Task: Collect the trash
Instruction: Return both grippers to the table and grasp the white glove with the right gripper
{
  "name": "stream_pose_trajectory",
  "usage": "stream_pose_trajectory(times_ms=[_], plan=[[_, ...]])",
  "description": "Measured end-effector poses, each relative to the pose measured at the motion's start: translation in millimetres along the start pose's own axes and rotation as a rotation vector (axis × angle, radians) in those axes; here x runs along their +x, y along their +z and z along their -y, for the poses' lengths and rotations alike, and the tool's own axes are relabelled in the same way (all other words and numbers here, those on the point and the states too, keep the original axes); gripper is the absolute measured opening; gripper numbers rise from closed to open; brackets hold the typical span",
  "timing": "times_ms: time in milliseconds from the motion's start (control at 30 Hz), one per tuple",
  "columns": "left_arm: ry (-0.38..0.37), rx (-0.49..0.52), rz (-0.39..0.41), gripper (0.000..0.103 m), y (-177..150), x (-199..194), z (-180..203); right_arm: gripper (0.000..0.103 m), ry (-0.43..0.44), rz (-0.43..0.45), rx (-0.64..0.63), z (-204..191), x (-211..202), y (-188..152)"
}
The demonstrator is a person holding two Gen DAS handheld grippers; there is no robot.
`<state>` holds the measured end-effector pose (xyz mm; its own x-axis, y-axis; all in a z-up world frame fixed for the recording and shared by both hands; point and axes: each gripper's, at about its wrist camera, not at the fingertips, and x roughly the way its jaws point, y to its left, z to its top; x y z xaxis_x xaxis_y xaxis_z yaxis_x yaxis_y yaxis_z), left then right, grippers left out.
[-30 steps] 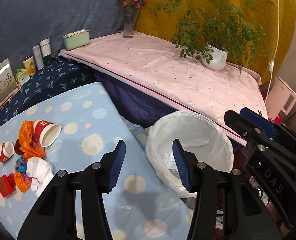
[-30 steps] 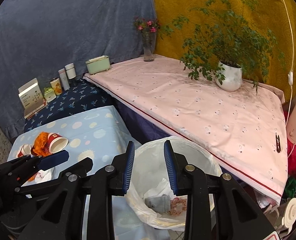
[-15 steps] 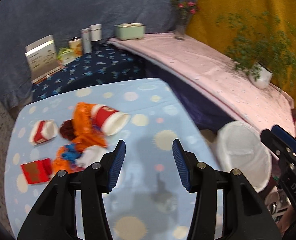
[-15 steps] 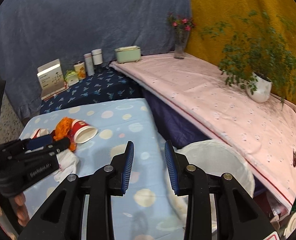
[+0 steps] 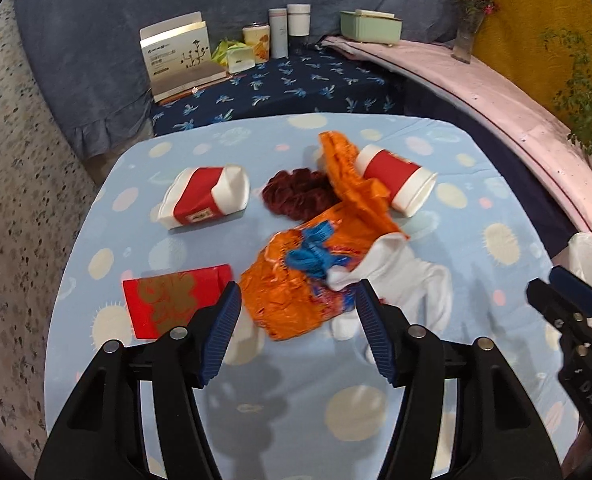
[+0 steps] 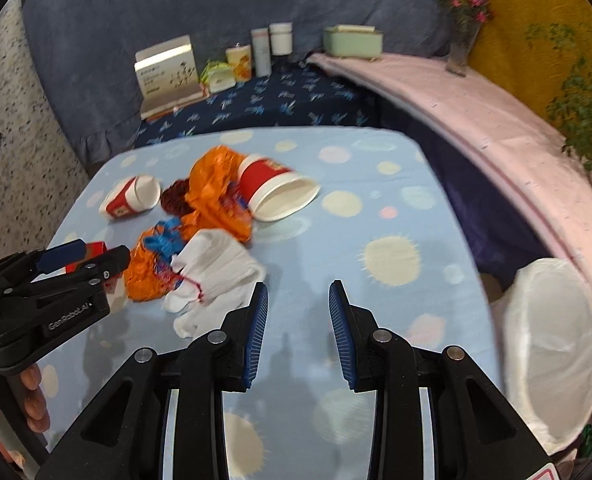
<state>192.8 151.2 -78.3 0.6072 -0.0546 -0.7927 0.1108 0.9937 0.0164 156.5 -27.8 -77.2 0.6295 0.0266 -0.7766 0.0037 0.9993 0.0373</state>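
Left wrist view, left to right: red envelope [image 5: 172, 303] flat on counter [image 5: 280, 408], just left of left tongs [image 5: 298, 330], gaping wide, holding nothing. Orange wrapper [image 5: 296, 288] straight ahead between the blue pads, long axis running far-right toward tipped red cup [image 5: 396, 180]; white glove [image 5: 408, 280] just right. Left tongs nearer the pile than right tongs [image 6: 298, 332], likewise parted and empty, over bare cloth. White-lined bin [image 6: 552, 352] off counter's right edge. Readable: "GenRobot.AI", "DAS" on tong bodies.
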Motion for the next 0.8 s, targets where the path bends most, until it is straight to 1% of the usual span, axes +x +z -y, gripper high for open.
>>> stream_pose_trajectory(times_ms=[67, 100, 133, 233, 367, 433, 467, 500, 600, 733, 800], plan=[[0.006, -0.002, -0.003, 0.058, -2.4, 5.9, -5.4, 0.032, 0.022, -0.022, 0.003, -7.1, 15.3, 0.3], [0.006, -0.004, -0.005, 0.061, -3.3, 8.6, -7.5, 0.032, 0.032, -0.029, 0.007, -9.3, 21.5, 0.8], [0.003, -0.009, -0.005, 0.062, -4.0, 11.0, -9.7, 0.032, 0.038, -0.033, 0.012, -11.1, 26.6, 1.3], [-0.007, -0.021, -0.013, 0.062, -5.2, 17.7, -15.0, 0.032, 0.057, -0.045, 0.024, -16.5, 43.1, 3.7], [-0.007, -0.028, -0.015, 0.063, -5.6, 23.6, -17.2, 0.032, 0.073, -0.035, 0.035, -21.4, 56.8, 10.5], [-0.007, -0.03, -0.017, 0.064, -5.5, 26.2, -17.3, 0.036, 0.073, -0.032, 0.043, -22.1, 62.8, 13.5], [-0.005, -0.03, -0.018, 0.065, -5.3, 27.5, -17.2, 0.043, 0.081, -0.031, 0.053, -21.4, 66.2, 14.6], [-0.005, -0.029, -0.018, 0.065, -5.7, 28.5, -17.2, 0.047, 0.09, -0.031, 0.062, -20.3, 69.2, 15.9], [-0.002, -0.033, -0.02, 0.066, -5.8, 30.8, -18.1, 0.047, 0.102, -0.044, 0.069, -20.8, 78.4, 17.7], [-0.001, -0.042, -0.024, 0.067, -6.5, 34.4, -21.0, 0.046, 0.117, -0.064, 0.048, -28.8, 87.4, 16.3], [0.001, -0.046, -0.025, 0.068, -6.9, 35.6, -22.3, 0.039, 0.112, -0.073, 0.02, -35.3, 90.6, 14.7]])
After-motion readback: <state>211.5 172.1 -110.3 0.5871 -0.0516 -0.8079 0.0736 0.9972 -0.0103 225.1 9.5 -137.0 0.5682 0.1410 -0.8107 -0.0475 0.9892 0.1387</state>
